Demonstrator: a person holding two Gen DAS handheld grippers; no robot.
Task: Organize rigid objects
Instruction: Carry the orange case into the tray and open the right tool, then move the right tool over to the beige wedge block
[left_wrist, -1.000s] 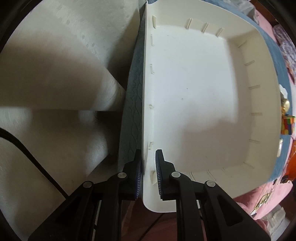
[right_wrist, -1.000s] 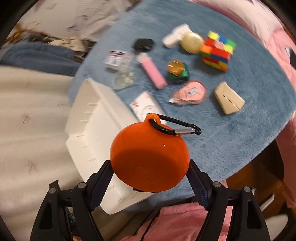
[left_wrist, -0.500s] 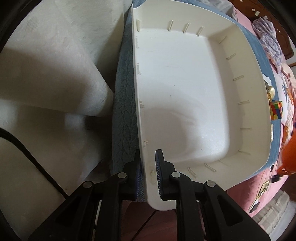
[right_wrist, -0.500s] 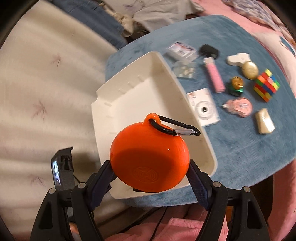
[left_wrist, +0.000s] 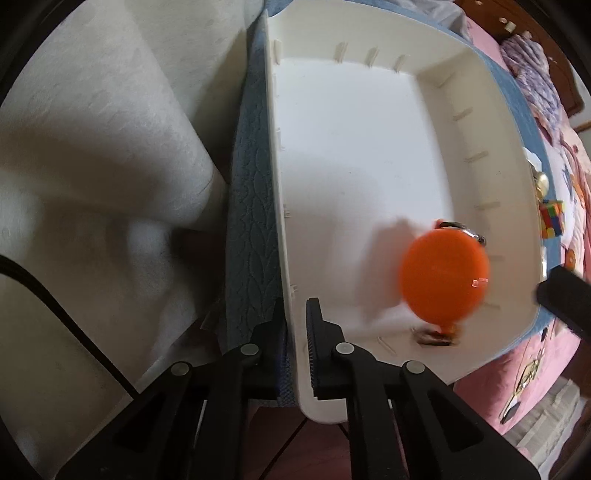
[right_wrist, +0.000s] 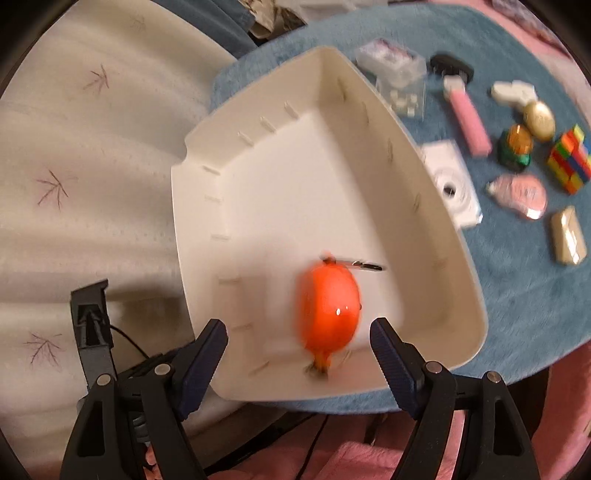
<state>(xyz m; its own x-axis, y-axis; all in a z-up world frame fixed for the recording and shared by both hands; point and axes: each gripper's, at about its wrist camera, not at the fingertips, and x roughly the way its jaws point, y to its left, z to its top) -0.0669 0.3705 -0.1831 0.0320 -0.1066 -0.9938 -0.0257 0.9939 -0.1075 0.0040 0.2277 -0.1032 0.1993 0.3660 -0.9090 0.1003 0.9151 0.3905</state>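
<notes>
A round orange case with a black carabiner (right_wrist: 328, 312) is blurred with motion inside the white plastic tray (right_wrist: 280, 206), near its front corner; it also shows in the left wrist view (left_wrist: 445, 275). My right gripper (right_wrist: 297, 345) is open and empty just above the tray's front rim. My left gripper (left_wrist: 295, 325) is shut on the tray's near side wall (left_wrist: 279, 184). One right finger (left_wrist: 561, 295) shows at the left view's right edge.
On the blue mat (right_wrist: 517, 295) right of the tray lie a colour cube (right_wrist: 570, 164), a pink tape dispenser (right_wrist: 519, 192), a beige block (right_wrist: 569, 236), a white box (right_wrist: 452, 184), a pink bar (right_wrist: 467, 118) and several small items. White bedding (right_wrist: 92, 166) lies left.
My right gripper opened and let go of the orange case, which is dropping into the tray. The right gripper moved over the tray. My left gripper kept its hold on the tray wall.
</notes>
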